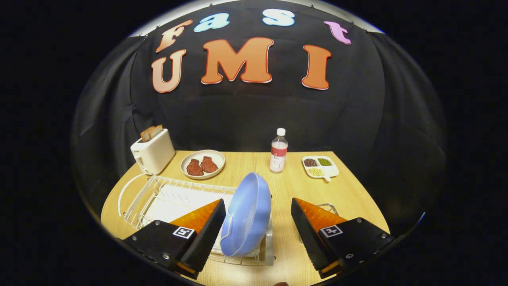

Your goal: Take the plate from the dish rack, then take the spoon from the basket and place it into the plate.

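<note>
One blue plate (247, 214), one dish rack (158, 194), one toaster (153, 153), one bottle (278, 151), two food dishes (203, 164).

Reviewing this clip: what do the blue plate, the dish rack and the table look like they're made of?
Blue plate: probably plastic or melamine, with a matte, even colour and soft sheen; it stands on edge between the open claw fingers, the left finger close against it. Dish rack: thin white-coated wire, likely metal, seen as a grid of slim rods. Table: light wood or wood-look laminate with faint grain lines.

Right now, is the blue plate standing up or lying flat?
Standing up. The blue plate sits on its edge in the dish rack, between the fingers of the open hand-held gripper.
</note>
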Tool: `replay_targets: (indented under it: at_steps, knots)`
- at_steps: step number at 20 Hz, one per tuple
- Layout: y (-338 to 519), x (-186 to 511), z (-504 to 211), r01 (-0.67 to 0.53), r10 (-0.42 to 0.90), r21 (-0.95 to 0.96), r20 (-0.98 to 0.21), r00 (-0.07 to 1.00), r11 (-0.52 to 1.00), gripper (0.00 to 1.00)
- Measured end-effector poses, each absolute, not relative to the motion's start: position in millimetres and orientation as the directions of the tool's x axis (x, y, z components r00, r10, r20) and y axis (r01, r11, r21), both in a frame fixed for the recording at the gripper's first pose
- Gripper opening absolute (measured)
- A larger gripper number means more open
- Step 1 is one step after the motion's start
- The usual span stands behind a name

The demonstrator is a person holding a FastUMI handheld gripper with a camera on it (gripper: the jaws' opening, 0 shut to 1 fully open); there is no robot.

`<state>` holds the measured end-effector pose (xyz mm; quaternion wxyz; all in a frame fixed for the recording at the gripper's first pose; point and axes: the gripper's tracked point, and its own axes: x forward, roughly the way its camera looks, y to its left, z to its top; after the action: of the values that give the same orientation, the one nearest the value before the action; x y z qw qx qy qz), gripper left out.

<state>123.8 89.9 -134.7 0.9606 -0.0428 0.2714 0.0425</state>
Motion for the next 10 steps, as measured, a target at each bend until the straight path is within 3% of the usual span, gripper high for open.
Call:
replay_targets:
  at_steps: [5,7,10]
  knots:
    - [96.3,135.8,-170.1,-0.056,0.032,-0.02,-0.622,0.782,0.998,0.99]
    - [96.8,136.5,-177.8,-0.024,0.021,0.004,-0.649,0.76,1.0,0.89]
    - [94.7,140.3,-186.0,0.014,-0.011,0.0,-0.671,0.742,1.0,0.6]
